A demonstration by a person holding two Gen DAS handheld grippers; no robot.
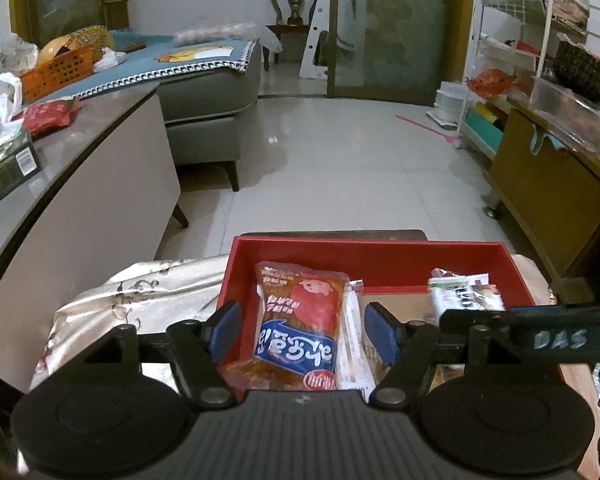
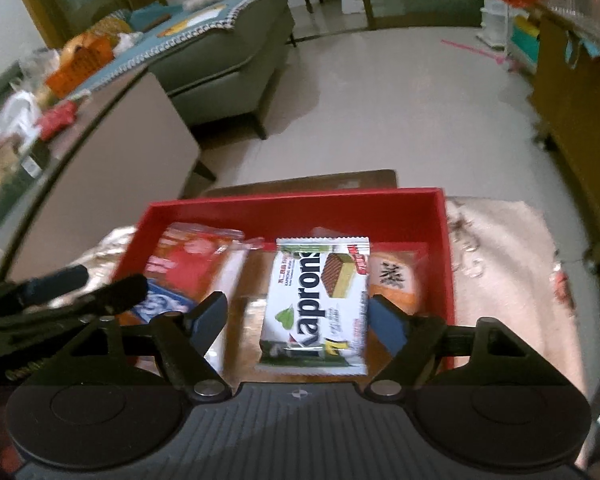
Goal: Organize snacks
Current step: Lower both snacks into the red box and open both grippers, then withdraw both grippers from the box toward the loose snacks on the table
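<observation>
A red box [image 1: 380, 254] stands on a patterned cloth. In the left wrist view a red-brown snack packet with a blue label [image 1: 300, 320] lies in its left part, next to a white stick packet [image 1: 354, 344]. My left gripper [image 1: 303, 330] hangs over the snack packet, open, with its blue pads [image 1: 225, 328] clear of both edges. In the right wrist view the red box [image 2: 300, 200] holds a white wafer packet [image 2: 316, 304] and an orange packet [image 2: 394, 280]. My right gripper [image 2: 299, 322] is open around the wafer packet, with a gap at the left pad.
A shiny patterned cloth [image 1: 140, 292] covers the surface under the box. To the left a grey table [image 1: 100, 128] carries a red bag, a green carton and an orange basket. A grey sofa [image 1: 208, 96] stands behind it, a wooden cabinet [image 1: 548, 184] on the right, tiled floor between.
</observation>
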